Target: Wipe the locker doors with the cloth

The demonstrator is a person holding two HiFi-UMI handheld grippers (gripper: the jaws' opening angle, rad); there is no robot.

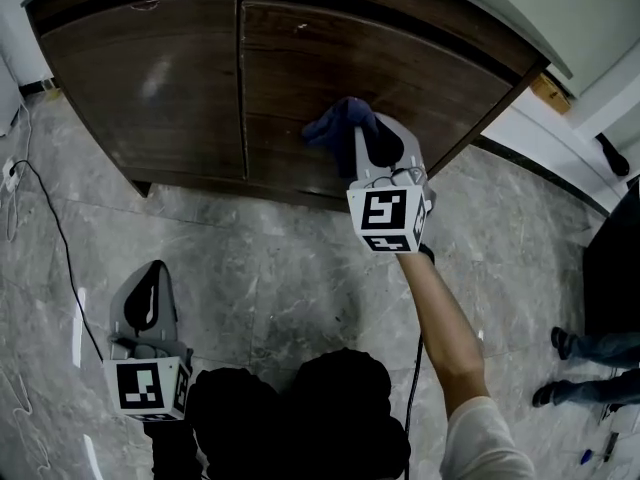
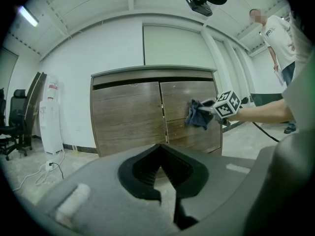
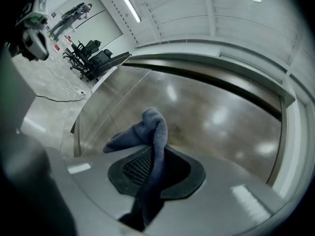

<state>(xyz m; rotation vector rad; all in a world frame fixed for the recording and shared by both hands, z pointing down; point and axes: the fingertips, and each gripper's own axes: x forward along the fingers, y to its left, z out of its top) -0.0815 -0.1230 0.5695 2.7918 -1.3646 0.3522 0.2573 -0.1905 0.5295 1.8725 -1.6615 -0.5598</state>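
An office, going by swivel chairs (image 2: 12, 124) and a water dispenser (image 2: 51, 114)

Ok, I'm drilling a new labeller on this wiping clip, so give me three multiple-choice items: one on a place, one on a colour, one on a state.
1. Where is the cloth pressed?
A) left door
B) right door
C) floor

2. What colour is the cloth?
A) dark blue
B) white
C) red

3. What is the left gripper doing?
A) gripping the cloth
B) pressing a door
C) holding nothing

Key:
1 B, the head view shows it on that door.
2 A, it looks dark blue in every view.
3 C, its jaws are together and empty, while the right gripper clamps the cloth.
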